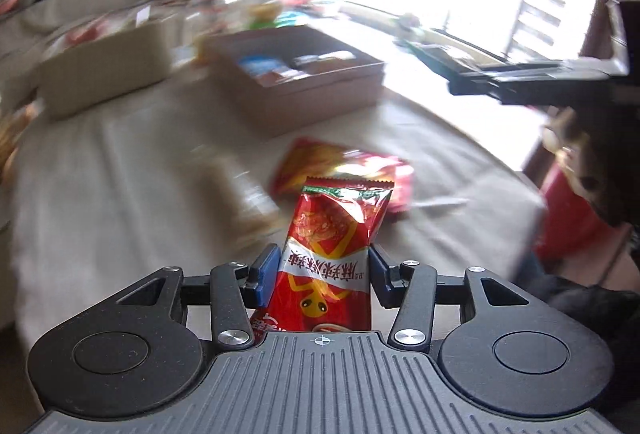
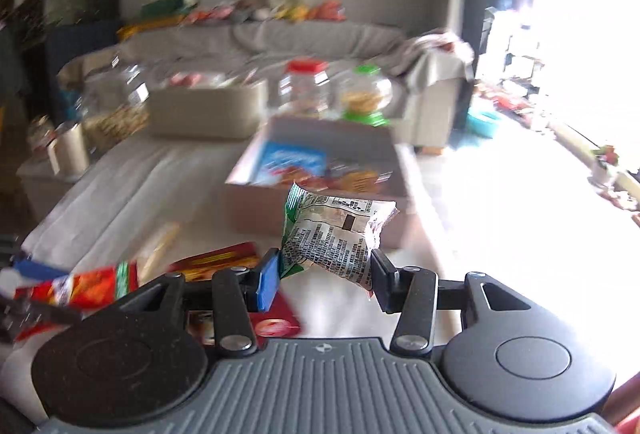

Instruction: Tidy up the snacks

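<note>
The cloth-covered desk (image 2: 120,170) carries an open cardboard box (image 2: 320,142) that already holds several packets, so the sorting is partly done. A few packets (image 1: 340,166) lie loose on the cloth, waiting. The left tongs (image 1: 324,274) are clamped on a red snack packet (image 1: 336,234); the right tongs (image 2: 324,270) are clamped on a green-and-white packet (image 2: 332,230), both lifted short of the box.

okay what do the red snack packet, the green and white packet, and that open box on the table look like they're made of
Red packet: glossy plastic film, judging by shiny highlights and a serrated sealed top edge.
Green and white packet: thin crinkly film, probably plastic or foil-lined; it creases sharply and its end glints silver.
Open box: looks like matte cardboard or paperboard, with flat, dull pinkish-beige walls; blur leaves this uncertain.
</note>
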`<state>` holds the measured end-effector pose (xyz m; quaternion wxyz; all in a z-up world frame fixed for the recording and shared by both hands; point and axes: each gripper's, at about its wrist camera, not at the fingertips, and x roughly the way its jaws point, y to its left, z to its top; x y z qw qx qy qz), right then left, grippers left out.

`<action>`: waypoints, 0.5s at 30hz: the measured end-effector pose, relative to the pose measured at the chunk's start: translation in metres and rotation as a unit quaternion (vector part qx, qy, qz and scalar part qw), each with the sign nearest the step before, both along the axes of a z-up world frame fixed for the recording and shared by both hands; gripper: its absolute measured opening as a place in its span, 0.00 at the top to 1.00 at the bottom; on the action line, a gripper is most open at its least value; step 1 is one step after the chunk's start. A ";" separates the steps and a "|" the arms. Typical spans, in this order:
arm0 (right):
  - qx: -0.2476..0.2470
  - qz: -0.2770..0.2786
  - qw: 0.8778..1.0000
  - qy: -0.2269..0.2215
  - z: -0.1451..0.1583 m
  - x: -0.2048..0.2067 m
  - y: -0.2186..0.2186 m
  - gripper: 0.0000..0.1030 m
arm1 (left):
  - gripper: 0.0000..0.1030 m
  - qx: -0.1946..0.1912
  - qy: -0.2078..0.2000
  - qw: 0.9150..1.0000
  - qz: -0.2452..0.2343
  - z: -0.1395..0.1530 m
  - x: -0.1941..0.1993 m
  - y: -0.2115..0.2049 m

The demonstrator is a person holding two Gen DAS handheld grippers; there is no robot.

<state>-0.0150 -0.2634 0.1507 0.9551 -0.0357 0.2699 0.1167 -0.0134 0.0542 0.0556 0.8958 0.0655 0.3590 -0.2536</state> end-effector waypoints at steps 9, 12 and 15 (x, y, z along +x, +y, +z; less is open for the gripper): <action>0.031 -0.023 0.999 -0.035 0.007 -0.018 -0.037 0.54 | 0.49 -0.024 -0.093 0.995 -0.014 0.061 0.035 -0.064; 0.037 -0.010 0.998 -0.043 0.010 -0.019 -0.034 0.54 | 0.49 -0.045 -0.123 0.991 0.024 0.090 0.075 -0.075; 0.034 0.005 0.998 -0.053 0.013 -0.016 -0.025 0.54 | 0.48 -0.062 -0.131 0.986 0.081 0.105 0.125 -0.085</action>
